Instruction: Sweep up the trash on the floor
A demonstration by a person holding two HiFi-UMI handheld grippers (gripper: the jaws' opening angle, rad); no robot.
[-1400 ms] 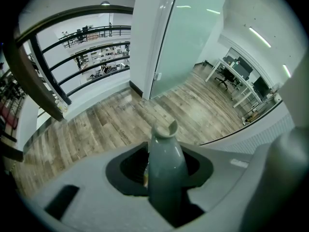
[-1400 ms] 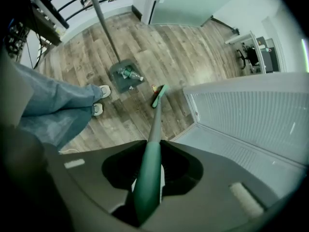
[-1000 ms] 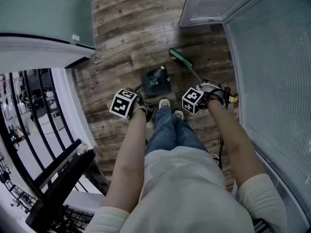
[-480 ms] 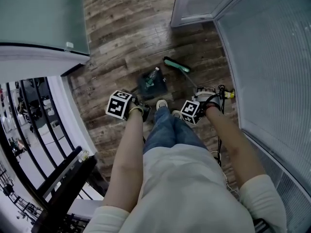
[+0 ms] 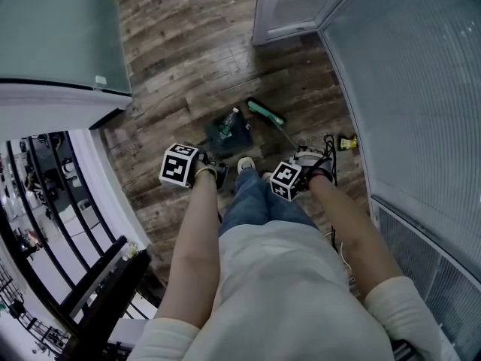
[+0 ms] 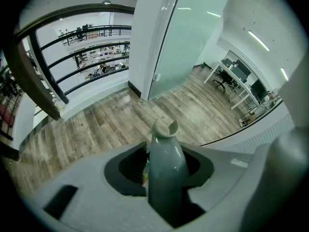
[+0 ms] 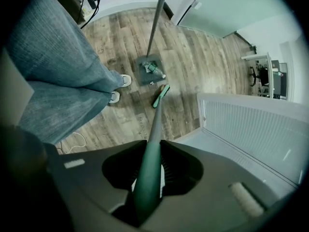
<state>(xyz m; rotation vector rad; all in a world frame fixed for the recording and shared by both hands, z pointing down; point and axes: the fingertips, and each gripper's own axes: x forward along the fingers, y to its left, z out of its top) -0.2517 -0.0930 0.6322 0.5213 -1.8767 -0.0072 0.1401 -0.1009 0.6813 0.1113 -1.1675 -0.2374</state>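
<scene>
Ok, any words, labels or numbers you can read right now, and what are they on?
Nothing can be read as text.
Bottle label, in the dustpan: too small to read.
Left marker cube and right marker cube: black-and-white square patterns only, no letters or numbers.
Faint marks on a floor plank: too blurred to read.

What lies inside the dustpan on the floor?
A clear plastic bottle with a green label lies in the dark dustpan. Anything beneath the bottle is covered, and smaller scraps are too small to tell.
</scene>
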